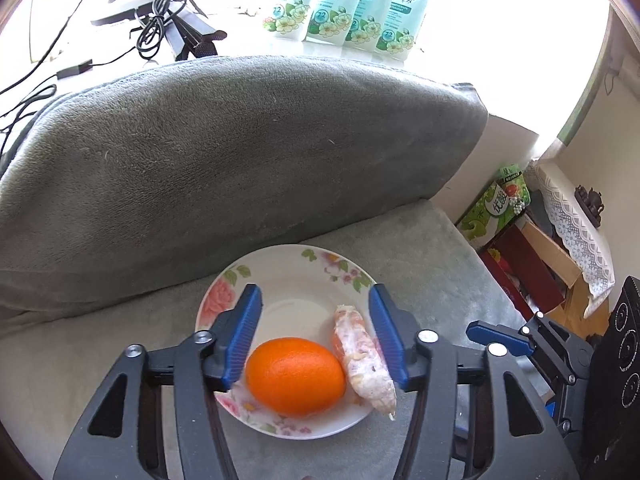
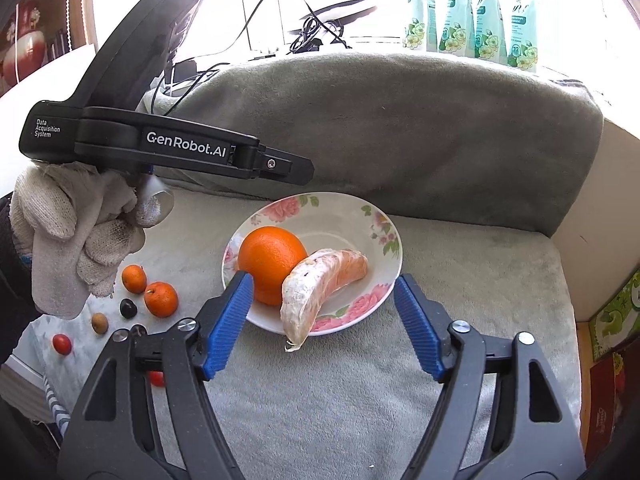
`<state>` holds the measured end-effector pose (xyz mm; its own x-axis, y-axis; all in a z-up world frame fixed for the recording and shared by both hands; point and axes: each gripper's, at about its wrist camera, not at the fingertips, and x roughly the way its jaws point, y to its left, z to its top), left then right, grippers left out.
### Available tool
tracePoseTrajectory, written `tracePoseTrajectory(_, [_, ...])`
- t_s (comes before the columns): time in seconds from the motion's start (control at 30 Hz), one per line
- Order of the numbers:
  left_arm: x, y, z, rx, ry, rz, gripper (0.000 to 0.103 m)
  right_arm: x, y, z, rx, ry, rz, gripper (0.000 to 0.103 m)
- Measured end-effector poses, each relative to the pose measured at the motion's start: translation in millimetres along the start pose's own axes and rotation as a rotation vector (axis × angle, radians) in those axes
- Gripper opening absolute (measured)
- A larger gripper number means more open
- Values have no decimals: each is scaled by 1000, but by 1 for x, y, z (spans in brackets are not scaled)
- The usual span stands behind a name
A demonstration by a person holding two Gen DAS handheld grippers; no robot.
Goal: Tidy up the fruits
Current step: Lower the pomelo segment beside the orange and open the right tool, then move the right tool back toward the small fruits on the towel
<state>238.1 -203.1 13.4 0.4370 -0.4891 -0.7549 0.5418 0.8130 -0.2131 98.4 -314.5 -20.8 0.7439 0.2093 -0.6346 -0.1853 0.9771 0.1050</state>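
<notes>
Left gripper (image 1: 316, 332): black frame with ribbed blue pads, jaws spread wide over the plate, the orange and the segment lying between them, nothing gripped.
Right gripper (image 2: 324, 320): same black and blue build, jaws apart above the plate's near edge, holding nothing.
Sofa back cushion (image 1: 224, 152): large, rounded, grey fleece, rising behind the plate.
Seat (image 2: 360, 392): pale grey plush cover, soft nap.
Plate (image 1: 296, 268): round white ceramic with pink rose print on the rim, resting on the seat.
Orange (image 1: 295, 376): smooth, glossy, slightly oval, on the plate.
Peeled citrus segment (image 1: 366, 364): long crescent with whitish membrane and pinkish flesh, touching the orange, its tip over the rim.
Small fruits (image 2: 160, 299): two mandarins and smaller round ones on a pale surface left of the seat.
Detergent pouches (image 1: 344, 4): pale green, floral, on the bright sill.
</notes>
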Motion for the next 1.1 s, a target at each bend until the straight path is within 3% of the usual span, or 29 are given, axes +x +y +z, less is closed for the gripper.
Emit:
tracePoseTrajectory(0.2, [-14,-6,-8,19,-19,11,68,-8,2,-3,19,2,13,83])
tracePoseTrajectory(0.3, [-20,-8,-11,31,-32,22,69,-13,4,-5,27,-4,15,92])
tracePoseTrajectory(0.7, [-49,-3,-30,51,-87,61,72,-20,20,-9,32,11,45,92])
tracePoseTrajectory(0.83, [-69,8,-42,64,-117,97,72,-23,29,-10,22,6,60,92])
tracePoseTrajectory(1.1, [-118,50,-80,-4,-180,174,72,-19,50,-9,2,11,113,92])
